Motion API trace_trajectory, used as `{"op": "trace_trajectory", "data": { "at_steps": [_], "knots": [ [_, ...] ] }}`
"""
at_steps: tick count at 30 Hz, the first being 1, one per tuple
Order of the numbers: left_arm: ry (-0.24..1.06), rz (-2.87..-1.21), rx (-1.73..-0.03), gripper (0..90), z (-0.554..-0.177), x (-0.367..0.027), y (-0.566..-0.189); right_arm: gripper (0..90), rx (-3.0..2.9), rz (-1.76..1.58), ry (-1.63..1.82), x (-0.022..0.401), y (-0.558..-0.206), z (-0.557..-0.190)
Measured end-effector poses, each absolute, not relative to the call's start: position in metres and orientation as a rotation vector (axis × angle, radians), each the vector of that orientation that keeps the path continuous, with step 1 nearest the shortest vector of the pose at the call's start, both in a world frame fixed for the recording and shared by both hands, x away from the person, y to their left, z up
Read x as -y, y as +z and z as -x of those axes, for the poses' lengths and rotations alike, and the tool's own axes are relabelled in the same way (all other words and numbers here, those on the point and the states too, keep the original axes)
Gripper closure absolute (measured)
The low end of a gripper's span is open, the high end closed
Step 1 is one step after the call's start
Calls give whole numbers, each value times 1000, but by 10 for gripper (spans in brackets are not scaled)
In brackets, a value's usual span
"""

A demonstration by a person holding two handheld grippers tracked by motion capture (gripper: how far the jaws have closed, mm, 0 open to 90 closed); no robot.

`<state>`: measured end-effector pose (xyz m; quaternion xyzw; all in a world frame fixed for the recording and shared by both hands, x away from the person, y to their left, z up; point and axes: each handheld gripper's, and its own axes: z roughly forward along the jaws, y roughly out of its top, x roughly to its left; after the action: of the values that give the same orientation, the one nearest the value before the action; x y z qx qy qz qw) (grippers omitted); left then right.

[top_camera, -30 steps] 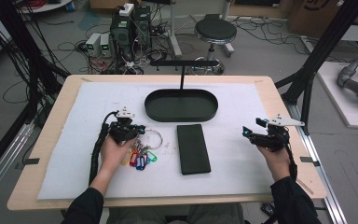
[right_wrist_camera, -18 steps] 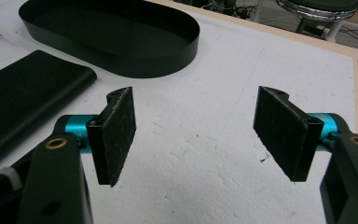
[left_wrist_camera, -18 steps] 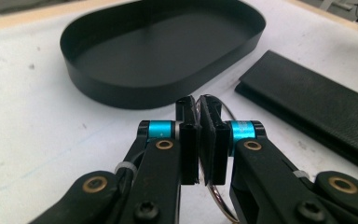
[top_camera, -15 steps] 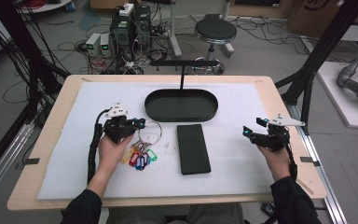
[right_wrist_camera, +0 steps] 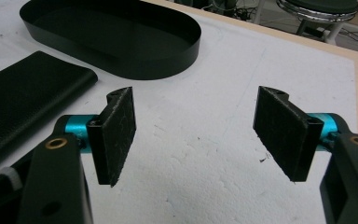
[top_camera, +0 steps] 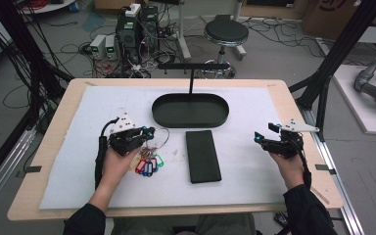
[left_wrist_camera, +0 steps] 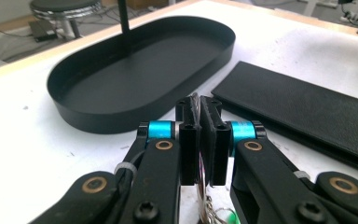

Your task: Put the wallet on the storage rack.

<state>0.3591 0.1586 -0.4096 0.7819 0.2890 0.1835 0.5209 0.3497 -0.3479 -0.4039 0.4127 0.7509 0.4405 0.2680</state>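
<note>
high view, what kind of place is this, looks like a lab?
Most likely a robotics or data-recording lab: a framed table with a white mat, stacked electronics and tangled cables on the floor behind, a stool, and part of a grey robot arm at right.

Key bunch (top_camera: 148,159): silver metal ring and keys, with plastic tags in red, blue, green and yellow, near left.
Oval tray (top_camera: 190,111): matt black metal, plain, far centre.
Flat rectangular case (top_camera: 203,155): black with a fine leather-like grain, centre.
Surface (top_camera: 78,88): pale wood edge under a white, lightly scuffed foam mat (top_camera: 245,122).
Left tool (top_camera: 146,133): black body, bright blue collars, brass-coloured pins, grey plate on top.
Right tool (top_camera: 260,139): black, blue collars, dark rough pads (right_wrist_camera: 116,130).
</note>
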Motion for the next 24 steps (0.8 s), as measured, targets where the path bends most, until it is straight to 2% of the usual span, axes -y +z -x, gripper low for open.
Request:
{"op": "trace_trajectory", "data": {
  "at_steps": [11, 24],
  "knots": [
    [405, -1950, -688, 855, -360, -158, -414, 302, -2025, -1117, 1189, 349, -404, -350],
    [425, -1932, -676, 864, -358, -160, -411, 302, -2025, -1120, 1192, 350, -404, -351]
  ]
}}
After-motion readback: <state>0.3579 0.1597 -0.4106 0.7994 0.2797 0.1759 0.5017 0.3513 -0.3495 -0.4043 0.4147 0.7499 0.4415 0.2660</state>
